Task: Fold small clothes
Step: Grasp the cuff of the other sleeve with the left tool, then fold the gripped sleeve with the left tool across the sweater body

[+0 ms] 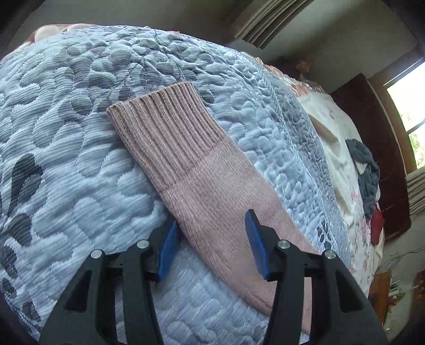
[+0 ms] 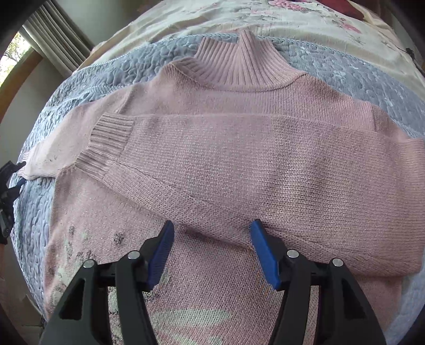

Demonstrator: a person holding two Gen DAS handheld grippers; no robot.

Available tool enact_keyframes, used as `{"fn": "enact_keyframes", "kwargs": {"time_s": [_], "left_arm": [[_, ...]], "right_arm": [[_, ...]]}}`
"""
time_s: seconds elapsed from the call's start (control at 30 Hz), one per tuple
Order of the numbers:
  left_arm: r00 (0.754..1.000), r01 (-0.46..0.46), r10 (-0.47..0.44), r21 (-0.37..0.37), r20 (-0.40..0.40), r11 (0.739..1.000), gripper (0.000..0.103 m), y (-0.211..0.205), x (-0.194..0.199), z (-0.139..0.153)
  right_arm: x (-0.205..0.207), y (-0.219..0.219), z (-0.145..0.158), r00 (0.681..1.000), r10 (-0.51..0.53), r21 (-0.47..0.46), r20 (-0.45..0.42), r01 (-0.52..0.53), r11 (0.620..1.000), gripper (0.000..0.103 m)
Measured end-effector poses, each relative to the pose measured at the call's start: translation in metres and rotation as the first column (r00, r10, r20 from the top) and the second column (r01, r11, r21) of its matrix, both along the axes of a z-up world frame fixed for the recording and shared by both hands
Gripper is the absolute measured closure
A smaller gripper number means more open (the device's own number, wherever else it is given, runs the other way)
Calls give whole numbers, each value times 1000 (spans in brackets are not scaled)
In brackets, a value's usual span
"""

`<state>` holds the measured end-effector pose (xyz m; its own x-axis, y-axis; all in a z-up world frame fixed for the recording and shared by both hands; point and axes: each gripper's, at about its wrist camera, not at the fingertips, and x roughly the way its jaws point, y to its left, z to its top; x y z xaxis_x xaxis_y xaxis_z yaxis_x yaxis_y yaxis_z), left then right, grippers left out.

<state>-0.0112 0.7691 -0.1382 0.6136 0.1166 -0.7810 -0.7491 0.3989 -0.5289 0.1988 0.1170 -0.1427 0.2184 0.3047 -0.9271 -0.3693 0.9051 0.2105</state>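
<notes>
A small pink knit sweater [image 2: 239, 148] lies flat on a grey quilted mat [image 2: 345, 71], ribbed collar at the far end. One sleeve [image 2: 202, 159] is folded across the chest, its ribbed cuff [image 2: 106, 143] pointing left. The other sleeve [image 1: 207, 185] stretches out over the mat [image 1: 66, 172] in the left wrist view, ribbed cuff [image 1: 159, 119] farthest away. My left gripper [image 1: 211, 225] is open and straddles this sleeve, one blue finger on each side. My right gripper [image 2: 212, 231] is open just above the folded sleeve's lower edge, holding nothing.
The mat covers a bed with a cream floral sheet [image 2: 239, 16]. A dark grey garment [image 1: 366, 175] and a red one [image 1: 375, 228] lie on the bed's far side. A dark headboard [image 1: 372, 132], window [image 1: 409, 106] and curtains [image 2: 58, 34] stand beyond.
</notes>
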Motion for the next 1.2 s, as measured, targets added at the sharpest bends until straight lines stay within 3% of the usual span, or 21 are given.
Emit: {"fn": "enact_keyframes", "kwargs": {"time_s": [0.1,0.37,0.63,0.83,1.0,1.2], "left_arm": [[1000,-15,15,9,11,1000,59,13,4,0],[999,-40,40,25,-3,999,91,28,2,-4],[1000,-2,4,74,-21,997,98,20,0,8],[996,74,-80,132,43,989,98,-13,14,44],[968,200,-223,187,111,962,98,-69,39,78],[900,352,-397,241,179,905,98,-159,78,105]], "right_arm": [[-1,4,-1,1000,11,-13,15,-10,1000,39],[-1,1,-2,1000,9,6,18,-9,1000,38],[-4,0,1,1000,7,6,20,-7,1000,39],[-12,-15,25,998,-8,39,65,5,999,41],[-14,-39,40,996,-48,68,78,43,997,41],[-19,-60,42,994,-66,44,84,63,997,41]]}}
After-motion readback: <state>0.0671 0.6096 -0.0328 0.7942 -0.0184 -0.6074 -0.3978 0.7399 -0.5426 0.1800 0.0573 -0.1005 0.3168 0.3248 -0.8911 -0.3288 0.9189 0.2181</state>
